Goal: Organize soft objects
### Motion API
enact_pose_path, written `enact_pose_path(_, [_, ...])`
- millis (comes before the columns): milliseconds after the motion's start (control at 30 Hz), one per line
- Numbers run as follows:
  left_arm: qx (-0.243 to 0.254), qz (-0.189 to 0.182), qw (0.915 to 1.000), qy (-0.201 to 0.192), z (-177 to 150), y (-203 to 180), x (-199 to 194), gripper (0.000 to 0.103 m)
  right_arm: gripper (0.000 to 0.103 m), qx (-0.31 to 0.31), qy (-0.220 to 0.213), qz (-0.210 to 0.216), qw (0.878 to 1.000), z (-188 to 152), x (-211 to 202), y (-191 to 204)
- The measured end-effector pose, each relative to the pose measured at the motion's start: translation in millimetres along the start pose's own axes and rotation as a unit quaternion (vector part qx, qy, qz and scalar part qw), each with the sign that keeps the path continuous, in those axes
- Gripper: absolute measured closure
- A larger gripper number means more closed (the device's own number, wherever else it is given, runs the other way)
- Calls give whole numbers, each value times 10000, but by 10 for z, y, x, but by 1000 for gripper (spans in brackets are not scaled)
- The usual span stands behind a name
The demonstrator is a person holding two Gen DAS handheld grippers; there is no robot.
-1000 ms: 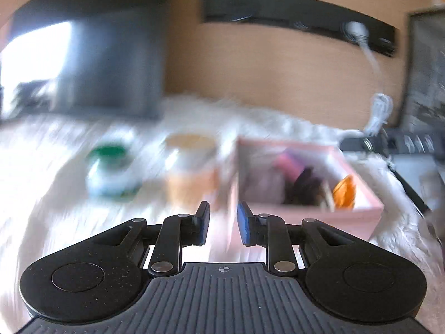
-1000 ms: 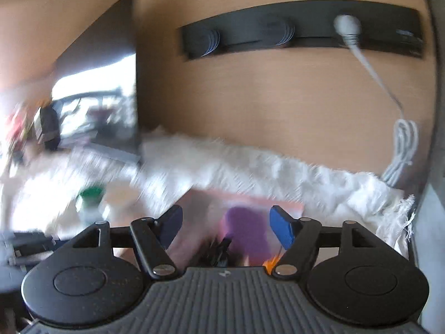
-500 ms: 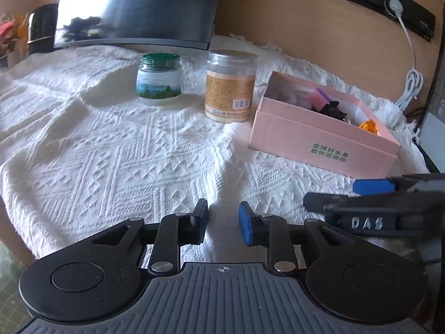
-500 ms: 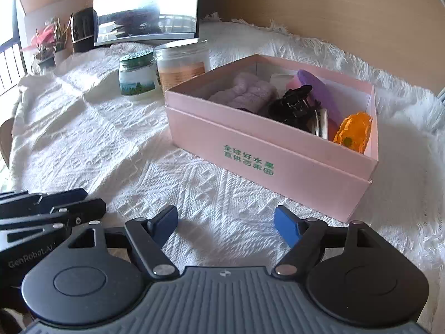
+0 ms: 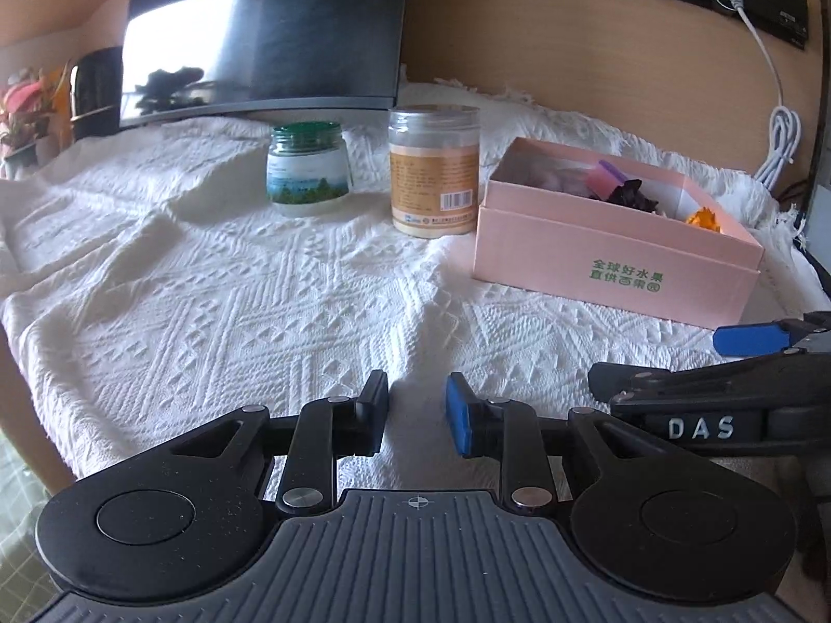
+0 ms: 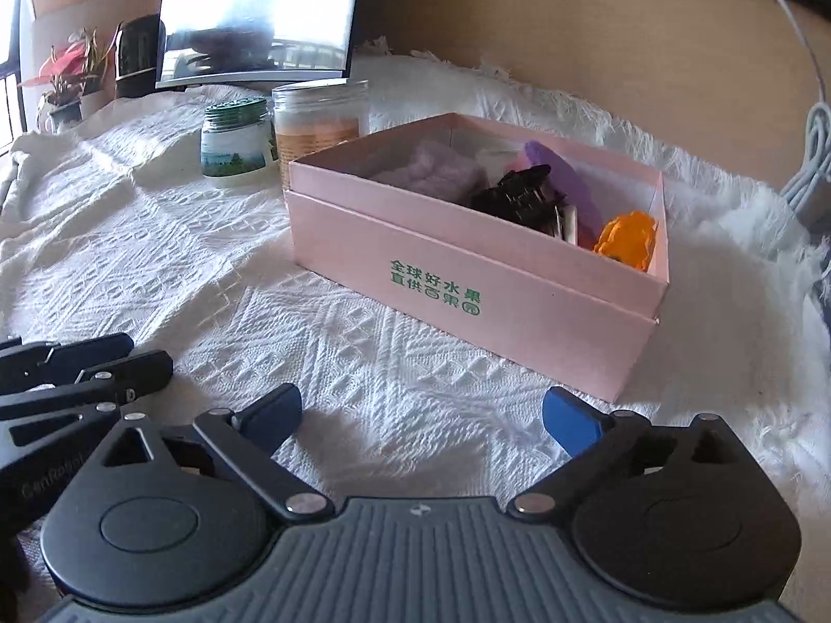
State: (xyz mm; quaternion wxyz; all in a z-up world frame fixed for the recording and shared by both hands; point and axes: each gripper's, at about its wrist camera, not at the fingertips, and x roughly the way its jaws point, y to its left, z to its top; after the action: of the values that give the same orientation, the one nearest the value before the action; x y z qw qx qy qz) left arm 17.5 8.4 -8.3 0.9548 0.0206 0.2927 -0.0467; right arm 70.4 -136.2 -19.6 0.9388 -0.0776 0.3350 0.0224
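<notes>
Soft objects for this job sit inside the pink box [image 6: 470, 280], which rests on the white knitted cloth [image 6: 156, 259]. I can make out a fluffy mauve piece [image 6: 431, 168] in the far-left part of the box, a black claw clip [image 6: 514, 194] near the middle, a purple flat thing [image 6: 558, 176] behind it, and an orange item [image 6: 626, 239] in the right-hand corner.

From my right gripper [image 6: 420, 423] the box lies straight ahead and a little to the right, its long side running diagonally from near-right to far-left. Its jaws have just been opening and now stand wide, with nothing but cloth between them. From my left gripper [image 5: 418, 412] the same box [image 5: 618, 259] lies well off to the right, and the right gripper's blue-tipped finger [image 5: 753, 338] crosses between us. The left jaws are only partly apart, having widened a little, and they too are empty.

So I judge the right hand the nearer one for reaching into the box, coming over the near wall. The green-lidded jar [image 5: 307, 168] and the orange-labelled jar [image 5: 433, 171] stand to the left of the box, the taller one just beside it, closer to my left gripper.
</notes>
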Motion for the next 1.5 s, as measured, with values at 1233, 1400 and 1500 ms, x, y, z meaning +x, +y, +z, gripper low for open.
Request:
enact_pose_path(1233, [65, 6, 10000, -22, -14, 0, 2, 75, 2, 170, 67, 108, 9998, 12, 10, -33])
enact_pose_path(1400, [68, 2, 10000, -23, -15, 1, 2, 75, 2, 171, 67, 108, 9998, 11, 6, -29])
enact_pose_path(1500, [74, 8, 10000, -26, -16, -5, 0, 75, 2, 171, 67, 108, 9998, 13, 8, -31])
